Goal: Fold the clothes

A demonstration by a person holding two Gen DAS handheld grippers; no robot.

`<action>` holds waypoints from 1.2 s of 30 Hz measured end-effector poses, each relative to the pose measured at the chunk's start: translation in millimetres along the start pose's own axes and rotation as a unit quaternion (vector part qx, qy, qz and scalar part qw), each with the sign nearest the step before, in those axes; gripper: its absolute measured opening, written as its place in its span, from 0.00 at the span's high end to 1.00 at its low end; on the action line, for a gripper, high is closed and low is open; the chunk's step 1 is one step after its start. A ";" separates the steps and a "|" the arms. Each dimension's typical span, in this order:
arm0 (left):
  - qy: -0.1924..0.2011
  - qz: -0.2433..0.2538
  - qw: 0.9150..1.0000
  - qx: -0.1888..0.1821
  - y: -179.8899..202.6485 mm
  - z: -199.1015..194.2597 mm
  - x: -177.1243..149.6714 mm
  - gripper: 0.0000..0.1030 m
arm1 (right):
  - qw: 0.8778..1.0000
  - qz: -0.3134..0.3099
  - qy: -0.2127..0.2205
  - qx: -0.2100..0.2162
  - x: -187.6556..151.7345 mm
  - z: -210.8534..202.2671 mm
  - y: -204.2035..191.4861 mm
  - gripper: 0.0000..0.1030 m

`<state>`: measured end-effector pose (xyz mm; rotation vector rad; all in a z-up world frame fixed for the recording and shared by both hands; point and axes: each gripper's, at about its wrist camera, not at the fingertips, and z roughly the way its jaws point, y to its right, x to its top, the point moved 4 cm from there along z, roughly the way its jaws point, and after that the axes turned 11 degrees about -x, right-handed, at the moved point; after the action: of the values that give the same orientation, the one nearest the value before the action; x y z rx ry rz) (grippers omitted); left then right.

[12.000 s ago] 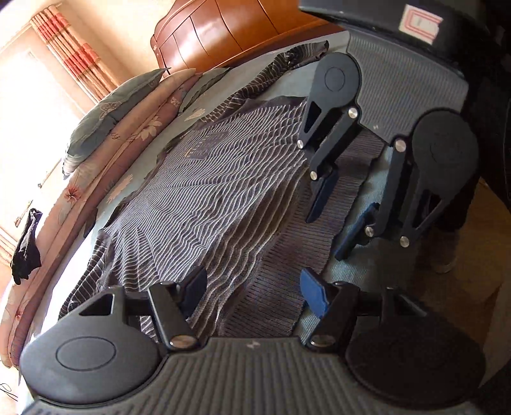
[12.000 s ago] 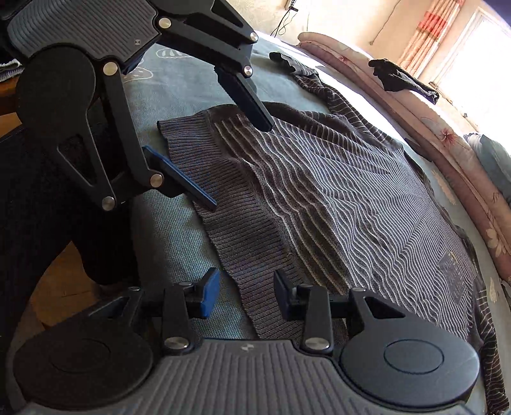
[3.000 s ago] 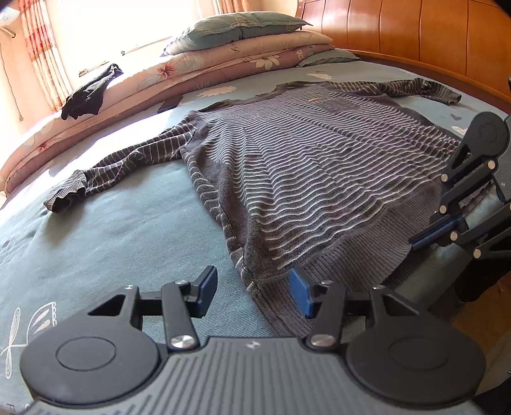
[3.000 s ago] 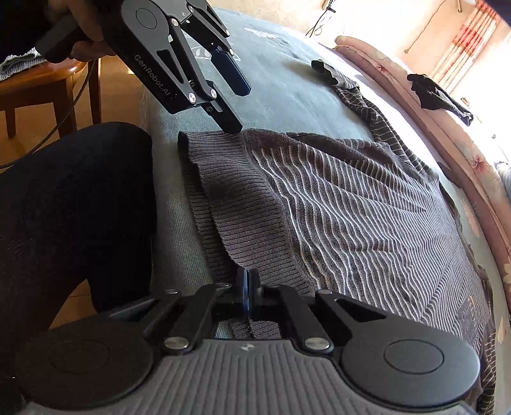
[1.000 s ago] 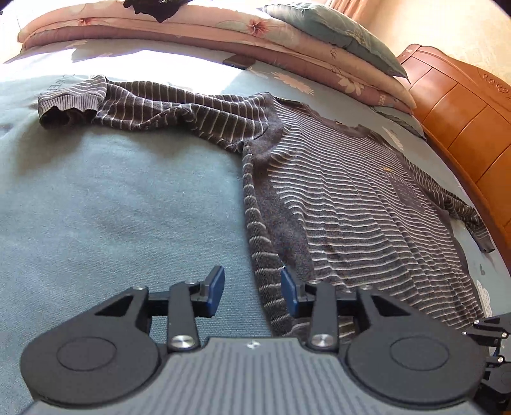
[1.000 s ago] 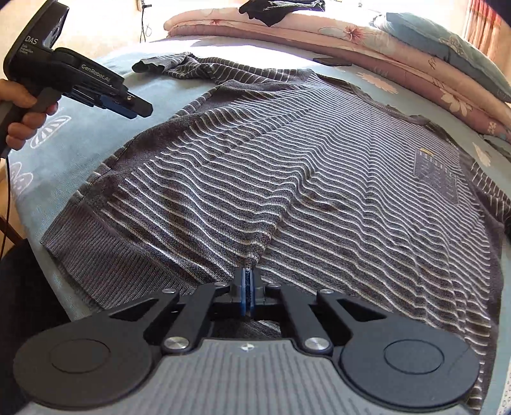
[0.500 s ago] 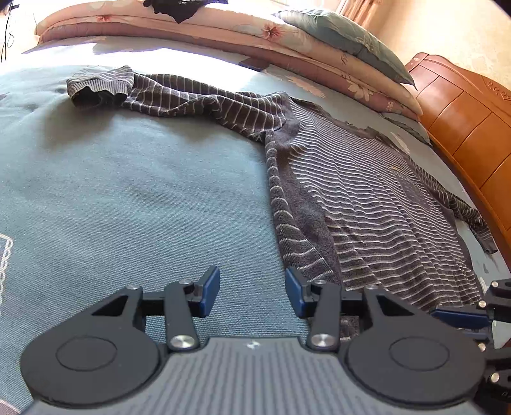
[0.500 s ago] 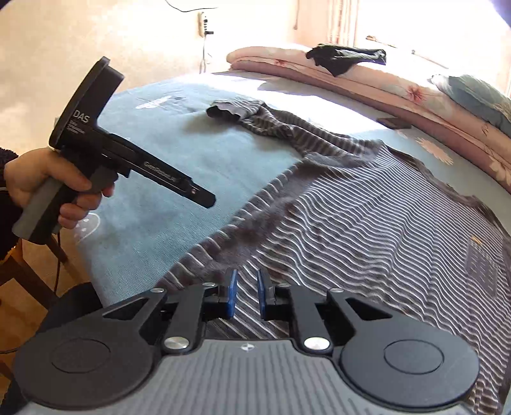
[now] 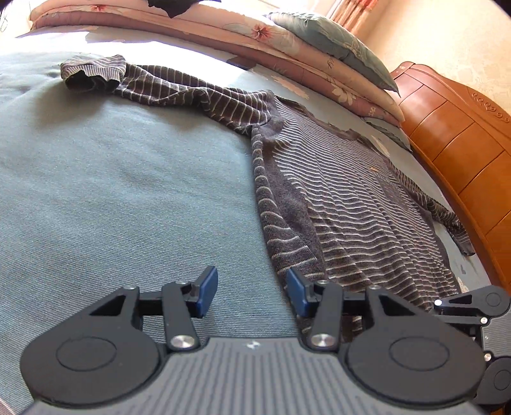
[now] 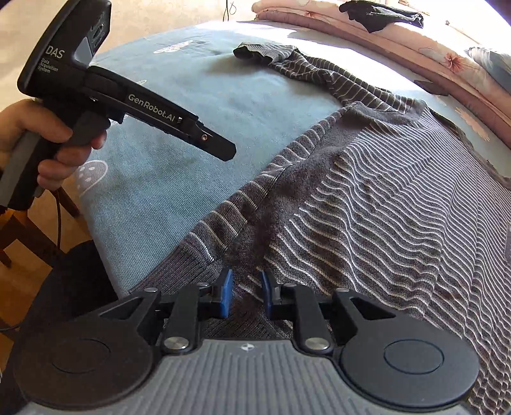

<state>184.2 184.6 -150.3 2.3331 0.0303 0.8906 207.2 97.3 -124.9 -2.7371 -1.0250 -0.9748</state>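
Note:
A grey sweater (image 9: 367,207) with pale stripes lies flat on the blue-green bedspread (image 9: 111,191). One sleeve (image 9: 159,86) stretches away to the far left. My left gripper (image 9: 251,292) stands open over bare bedspread, just left of the sweater's side edge, with nothing between its fingers. In the right wrist view a hand (image 10: 48,143) holds that left gripper (image 10: 223,150) above the bedspread. My right gripper (image 10: 246,295) hangs over the sweater (image 10: 399,207) near its lower left corner. Its jaws are opening, fabric lies below the gap, and the pads do not press it.
Folded quilts and a pillow (image 9: 335,44) line the bed's far side, with a black garment (image 10: 380,14) on top. A wooden headboard (image 9: 463,143) stands at the right. A wooden chair (image 10: 19,230) and the person's dark-clad leg (image 10: 73,281) are beside the bed's near edge.
My right gripper, shut on a pinch of the sweater a second ago, has let go and its jaws have parted. It has slid left towards the sweater's corner. The left gripper has shifted slightly.

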 end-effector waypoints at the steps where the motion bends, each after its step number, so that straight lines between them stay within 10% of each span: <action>1: -0.004 -0.013 1.000 -0.008 0.2 4.0 -0.1 0.57 | 1.000 0.004 0.008 -0.002 1.1 -4.4 -0.1 0.68; 13: -0.026 -0.019 0.999 -0.001 23.6 35.3 -5.2 0.58 | 0.995 0.073 0.053 -0.032 -21.0 -45.4 11.9 0.61; 22: -0.034 0.019 0.998 0.045 39.3 40.7 -15.6 0.98 | 0.988 0.125 0.054 -0.067 -56.3 -56.4 32.2 0.56; 36: -0.018 0.071 0.992 0.101 65.1 -0.1 -26.5 0.88 | 0.968 0.215 0.080 -0.100 -98.0 -90.4 90.6 0.49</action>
<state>151.1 126.4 -128.8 2.5658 -0.0639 0.9517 156.8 -52.9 -95.7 -2.7937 -0.2990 -1.2428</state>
